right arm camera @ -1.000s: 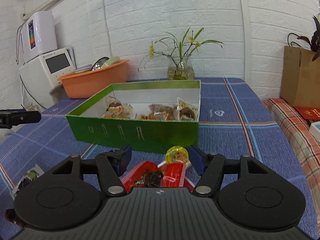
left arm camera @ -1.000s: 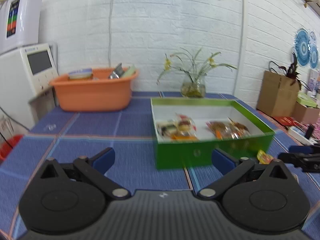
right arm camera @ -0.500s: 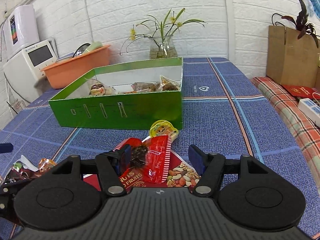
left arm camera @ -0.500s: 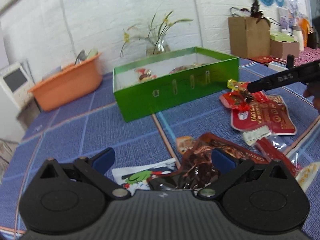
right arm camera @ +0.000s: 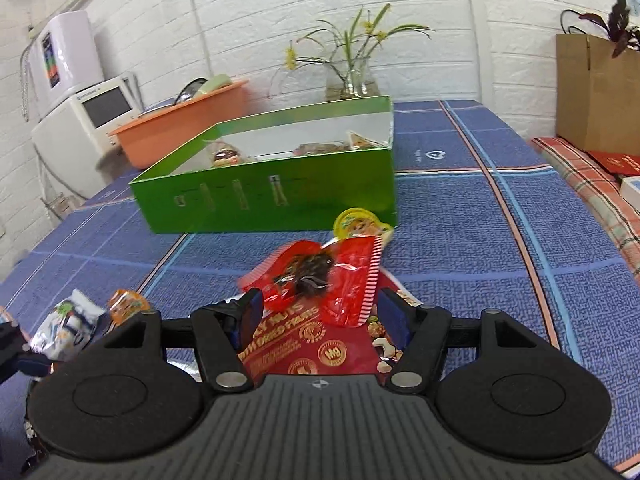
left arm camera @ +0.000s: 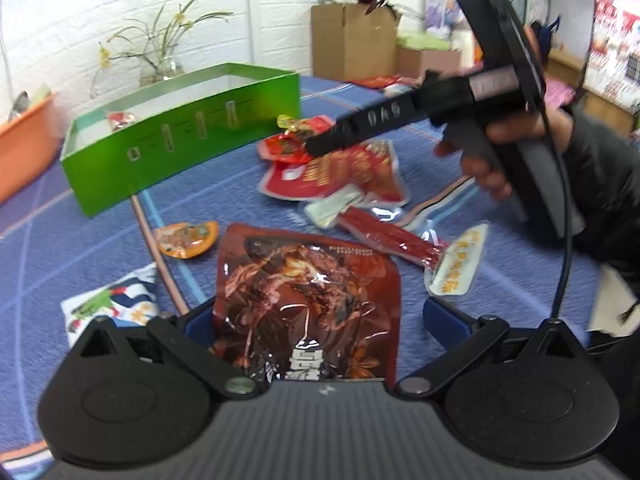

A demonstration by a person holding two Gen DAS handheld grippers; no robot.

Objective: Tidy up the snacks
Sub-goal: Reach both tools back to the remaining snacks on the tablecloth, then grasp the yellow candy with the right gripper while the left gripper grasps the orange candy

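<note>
Left hand-held gripper [left arm camera: 316, 320] agape over brown packet [left arm camera: 308, 300]

We find bare surface [right arm camera: 460, 248] right of the green box [right arm camera: 280, 196] — open passage there; near us packets crowd the way, the brown pouch [left arm camera: 308, 296] and red nut bag [right arm camera: 320, 344].

The red nut packet [right arm camera: 320, 344] reads, perhaps, "NUTS WITH DRIED FRUITS", "Mg".

Both your grippers hang low with jaws spread.
Your left gripper [left arm camera: 316, 320] points forward and down; your right hand [left arm camera: 492, 160] grips the right gripper [right arm camera: 320, 312], angled leftward in the left view.
</note>
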